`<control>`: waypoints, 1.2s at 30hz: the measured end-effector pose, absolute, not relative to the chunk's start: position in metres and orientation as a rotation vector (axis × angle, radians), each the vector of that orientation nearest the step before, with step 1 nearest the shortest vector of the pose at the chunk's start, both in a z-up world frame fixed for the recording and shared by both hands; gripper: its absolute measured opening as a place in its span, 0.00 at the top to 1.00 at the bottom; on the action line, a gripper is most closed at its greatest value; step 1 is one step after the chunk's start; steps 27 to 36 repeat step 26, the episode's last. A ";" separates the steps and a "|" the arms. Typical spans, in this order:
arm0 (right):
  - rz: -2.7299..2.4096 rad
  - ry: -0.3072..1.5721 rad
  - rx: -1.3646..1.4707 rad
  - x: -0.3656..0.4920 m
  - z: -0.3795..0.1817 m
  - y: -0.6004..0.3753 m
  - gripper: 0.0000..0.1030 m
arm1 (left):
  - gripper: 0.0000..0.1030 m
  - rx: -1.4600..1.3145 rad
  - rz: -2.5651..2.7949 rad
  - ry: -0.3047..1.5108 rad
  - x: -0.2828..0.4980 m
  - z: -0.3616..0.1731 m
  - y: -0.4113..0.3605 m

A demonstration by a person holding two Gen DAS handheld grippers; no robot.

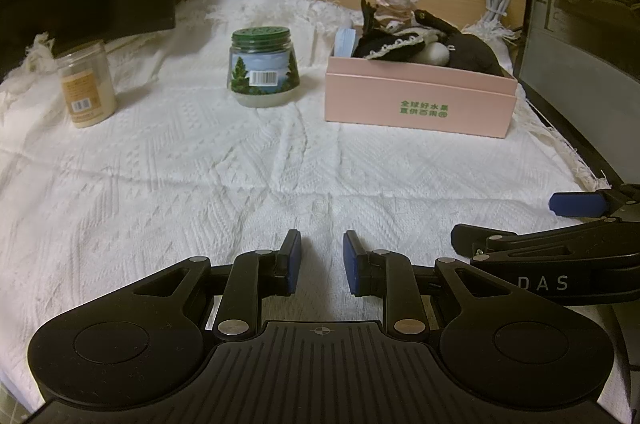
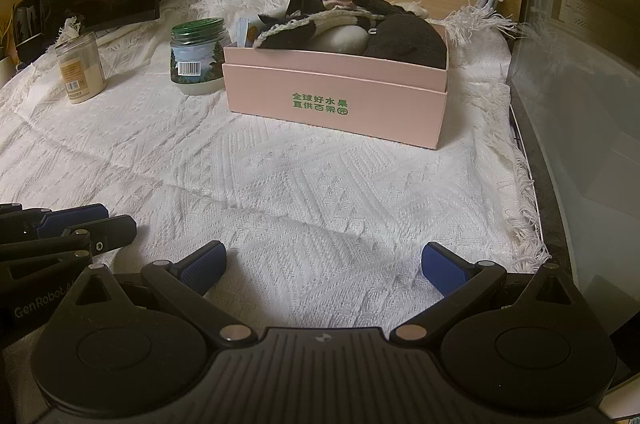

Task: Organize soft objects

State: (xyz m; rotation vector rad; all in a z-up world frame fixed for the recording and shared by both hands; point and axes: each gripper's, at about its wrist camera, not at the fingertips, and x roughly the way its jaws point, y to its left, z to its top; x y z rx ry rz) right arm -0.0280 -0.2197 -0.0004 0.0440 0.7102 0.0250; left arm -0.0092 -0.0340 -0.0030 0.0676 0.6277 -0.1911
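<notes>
Left of the pink box (image 1: pixel 416 99) stood the beige jar (image 1: pixel 86 83), then the green-lidded jar (image 1: pixel 262 67); the soft items (image 1: pixel 420 37) lay heaped inside the box. Your left gripper (image 1: pixel 322 262) had jaws narrowly parted, empty. Your right gripper (image 2: pixel 324 264), spread wide and empty, sat nearer the box, which lay ahead with its long axis crosswise.
</notes>
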 end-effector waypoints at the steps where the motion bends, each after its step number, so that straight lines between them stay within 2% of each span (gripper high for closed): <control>1: 0.025 0.710 0.044 -0.028 0.000 -0.220 0.00 | 0.75 0.068 -0.191 0.628 -0.009 -0.003 -0.034; 36: 0.026 0.710 0.043 -0.028 -0.001 -0.220 0.00 | 0.75 0.077 -0.198 0.629 -0.013 -0.003 -0.034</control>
